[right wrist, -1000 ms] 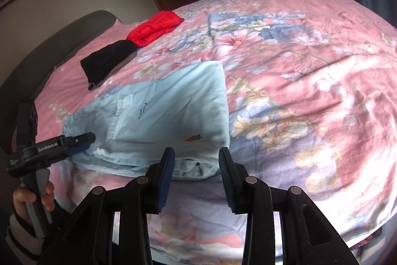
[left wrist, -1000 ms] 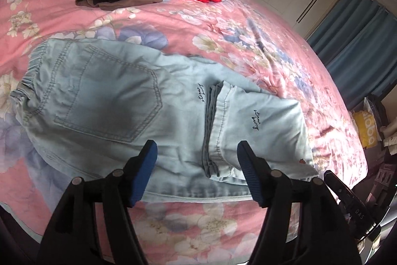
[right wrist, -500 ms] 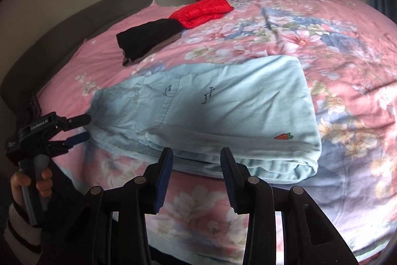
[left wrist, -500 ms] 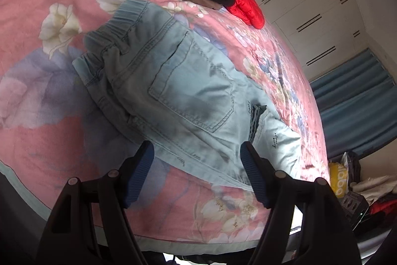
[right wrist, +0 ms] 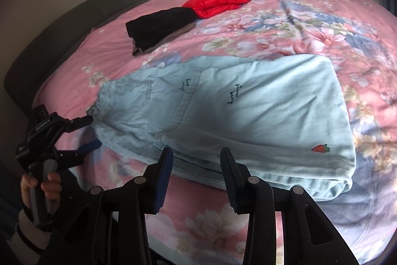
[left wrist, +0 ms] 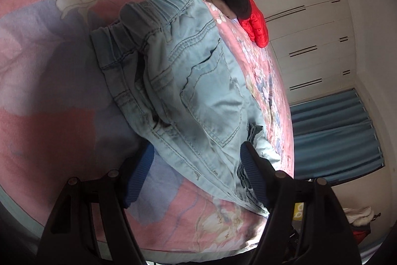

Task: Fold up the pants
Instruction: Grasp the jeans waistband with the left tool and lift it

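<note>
Pale blue denim pants [right wrist: 248, 116] lie on the floral bedspread [right wrist: 322, 24], legs folded back over the seat, a strawberry patch at the near right. In the left wrist view the elastic waistband [left wrist: 161, 6] and back pocket [left wrist: 213, 101] face me. My left gripper [left wrist: 196, 165] is open; the pants' near side edge runs between its fingers, pads not pressing. It also shows at the waist end as the left gripper [right wrist: 86, 133], held by a hand [right wrist: 42, 188]. My right gripper [right wrist: 196, 165] is open at the pants' near edge, holding nothing.
A black garment [right wrist: 161, 24] and a red puffy garment [right wrist: 218, 0] lie folded at the far side of the bed. A dark headboard [right wrist: 49, 36] curves on the left. White wardrobe doors [left wrist: 310, 41] and blue curtains [left wrist: 335, 135] stand beyond the bed's edge.
The left gripper has slid along the pants to the waist end, dropped closer and rolled. The right gripper has shifted left along the near edge. Both stay open; the pants lie unmoved.
</note>
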Demonstrator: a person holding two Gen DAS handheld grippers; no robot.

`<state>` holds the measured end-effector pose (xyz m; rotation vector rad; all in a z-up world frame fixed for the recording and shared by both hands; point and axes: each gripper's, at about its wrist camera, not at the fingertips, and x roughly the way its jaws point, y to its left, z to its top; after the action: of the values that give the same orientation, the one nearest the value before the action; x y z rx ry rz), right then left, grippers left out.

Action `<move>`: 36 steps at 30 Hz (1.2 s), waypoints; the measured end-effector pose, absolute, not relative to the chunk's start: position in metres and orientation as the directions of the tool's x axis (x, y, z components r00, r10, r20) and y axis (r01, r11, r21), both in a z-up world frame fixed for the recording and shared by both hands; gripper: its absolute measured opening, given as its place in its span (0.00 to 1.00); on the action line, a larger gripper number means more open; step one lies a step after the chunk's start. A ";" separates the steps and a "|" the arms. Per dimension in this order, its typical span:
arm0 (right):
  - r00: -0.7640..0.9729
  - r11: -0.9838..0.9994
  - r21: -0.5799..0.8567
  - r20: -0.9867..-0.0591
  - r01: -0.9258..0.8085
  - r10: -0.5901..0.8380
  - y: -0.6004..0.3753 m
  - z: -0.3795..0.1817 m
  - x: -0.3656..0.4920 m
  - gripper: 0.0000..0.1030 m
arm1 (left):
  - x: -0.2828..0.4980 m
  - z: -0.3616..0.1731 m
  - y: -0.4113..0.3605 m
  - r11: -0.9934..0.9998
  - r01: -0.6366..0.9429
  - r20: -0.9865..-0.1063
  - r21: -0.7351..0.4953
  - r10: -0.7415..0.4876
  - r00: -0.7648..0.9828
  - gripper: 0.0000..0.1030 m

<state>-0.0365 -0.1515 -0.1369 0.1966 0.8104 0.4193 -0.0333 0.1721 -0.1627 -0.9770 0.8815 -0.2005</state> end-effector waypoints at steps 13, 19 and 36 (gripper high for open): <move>0.608 0.905 0.314 -0.670 -0.287 0.425 -0.146 -0.137 -0.026 0.38 | -0.004 -0.158 0.182 0.614 -0.232 -0.576 -0.754 -0.448 0.684 0.70; 0.617 0.909 0.294 -0.667 -0.297 0.417 -0.141 -0.132 -0.021 0.38 | 0.014 -0.156 0.183 0.629 -0.231 -0.587 -0.742 -0.443 0.678 0.70; 0.588 0.899 0.261 -0.685 -0.353 0.430 -0.109 -0.136 0.007 0.38 | 0.022 -0.148 0.173 0.726 -0.270 -0.664 -0.632 -0.329 0.671 0.26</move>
<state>0.0068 -0.1087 -0.1364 0.1003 0.8243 0.4568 0.0220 0.1731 -0.1477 -0.7825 0.8578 -0.0374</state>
